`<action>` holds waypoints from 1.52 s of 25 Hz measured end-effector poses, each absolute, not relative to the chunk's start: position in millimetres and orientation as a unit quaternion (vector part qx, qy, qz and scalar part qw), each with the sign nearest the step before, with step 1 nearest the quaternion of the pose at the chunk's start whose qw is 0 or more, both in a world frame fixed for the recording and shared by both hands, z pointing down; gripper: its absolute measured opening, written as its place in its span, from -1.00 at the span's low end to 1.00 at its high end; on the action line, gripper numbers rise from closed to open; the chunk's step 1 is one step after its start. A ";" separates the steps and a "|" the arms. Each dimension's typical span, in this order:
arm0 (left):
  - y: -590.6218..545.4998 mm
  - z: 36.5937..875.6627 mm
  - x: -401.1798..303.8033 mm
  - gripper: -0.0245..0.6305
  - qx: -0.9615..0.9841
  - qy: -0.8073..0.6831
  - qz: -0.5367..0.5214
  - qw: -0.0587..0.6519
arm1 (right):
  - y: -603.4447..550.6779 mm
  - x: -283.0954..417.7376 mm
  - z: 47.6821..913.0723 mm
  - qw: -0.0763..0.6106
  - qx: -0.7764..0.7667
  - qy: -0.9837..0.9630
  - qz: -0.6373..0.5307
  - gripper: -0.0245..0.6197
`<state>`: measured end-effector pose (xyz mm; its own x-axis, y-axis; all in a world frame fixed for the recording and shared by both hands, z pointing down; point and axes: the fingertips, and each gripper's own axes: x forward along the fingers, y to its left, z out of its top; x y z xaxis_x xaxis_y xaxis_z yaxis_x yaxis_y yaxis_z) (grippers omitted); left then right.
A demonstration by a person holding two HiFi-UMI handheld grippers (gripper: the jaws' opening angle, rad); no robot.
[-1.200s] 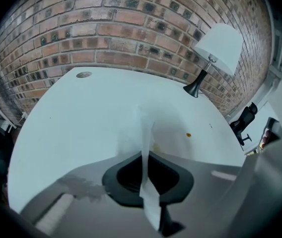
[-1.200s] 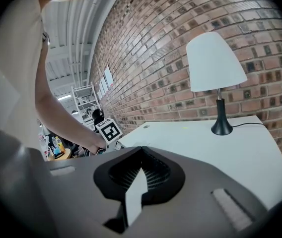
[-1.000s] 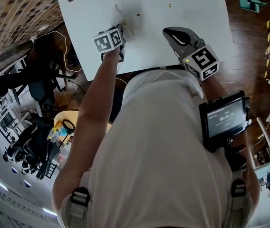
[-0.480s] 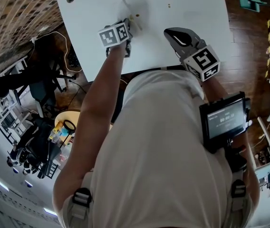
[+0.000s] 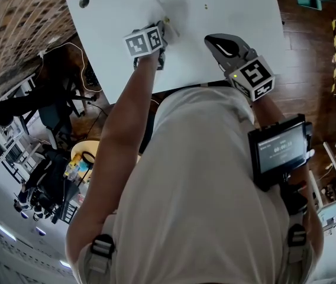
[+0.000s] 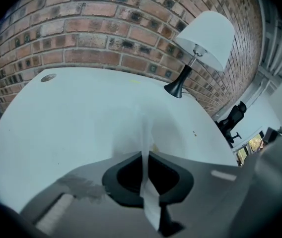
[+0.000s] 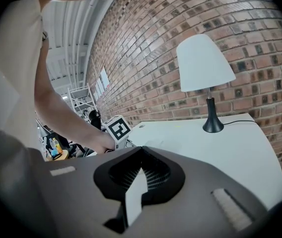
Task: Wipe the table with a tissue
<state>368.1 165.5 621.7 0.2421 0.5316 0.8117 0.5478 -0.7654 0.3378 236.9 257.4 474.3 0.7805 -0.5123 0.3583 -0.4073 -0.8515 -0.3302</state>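
While my left gripper clamps the thin white paper tissue down on the white rectangular table, I'd keep strokes overlapping, pressure light. My right gripper: jaws closed, empty

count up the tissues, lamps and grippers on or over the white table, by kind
tissue: 1
lamp: 1
grippers: 2 (left gripper, shut on the tissue; right gripper, shut with nothing in it)
total: 4
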 end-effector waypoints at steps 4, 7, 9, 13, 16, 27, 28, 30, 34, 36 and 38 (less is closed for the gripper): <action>174.9 622.1 363.3 -0.91 -0.781 -0.358 -0.511 0.017 | 258.7 234.7 475.0 0.120 -0.936 0.243 -0.223 -0.90; 180.3 622.9 359.4 -0.91 -0.775 -0.374 -0.507 0.040 | 260.6 233.0 475.8 0.120 -0.937 0.241 -0.223 -0.90; 182.4 624.1 358.3 -0.91 -0.772 -0.378 -0.509 0.042 | 262.0 232.0 476.7 0.121 -0.937 0.239 -0.222 -0.90; 186.3 626.1 357.0 -0.91 -0.771 -0.374 -0.515 0.021 | 263.6 230.6 477.9 0.121 -0.938 0.236 -0.223 -0.90; 195.5 626.9 353.1 -0.91 -0.769 -0.376 -0.516 0.016 | 265.2 229.8 478.0 0.121 -0.939 0.235 -0.222 -0.90; 193.8 615.0 354.4 -0.91 -0.776 -0.392 -0.487 -0.082 | 271.0 228.8 478.6 0.125 -0.941 0.227 -0.219 -0.90; 191.3 611.3 357.8 -0.91 -0.780 -0.392 -0.479 -0.087 | 271.0 229.7 478.2 0.126 -0.941 0.227 -0.219 -0.90; 185.7 605.3 366.0 -0.91 -0.790 -0.387 -0.468 -0.086 | 270.7 231.0 477.0 0.127 -0.941 0.226 -0.218 -0.90; 174.4 613.0 370.5 -0.91 -0.788 -0.376 -0.487 -0.035 | 270.7 231.5 476.4 0.127 -0.941 0.226 -0.216 -0.90; 171.2 616.2 369.6 -0.91 -0.784 -0.380 -0.490 0.006 | 270.9 232.4 475.9 0.128 -0.942 0.224 -0.216 -0.90; 172.6 613.2 367.0 -0.70 -0.780 -0.398 -0.481 0.043 | 271.8 233.3 475.3 0.129 -0.942 0.222 -0.215 -0.90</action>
<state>367.0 172.6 613.2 0.2216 0.5798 0.7840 0.6620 -0.6798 0.3157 233.3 271.8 475.3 0.8091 -0.4741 0.3473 -0.3636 -0.8681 -0.3379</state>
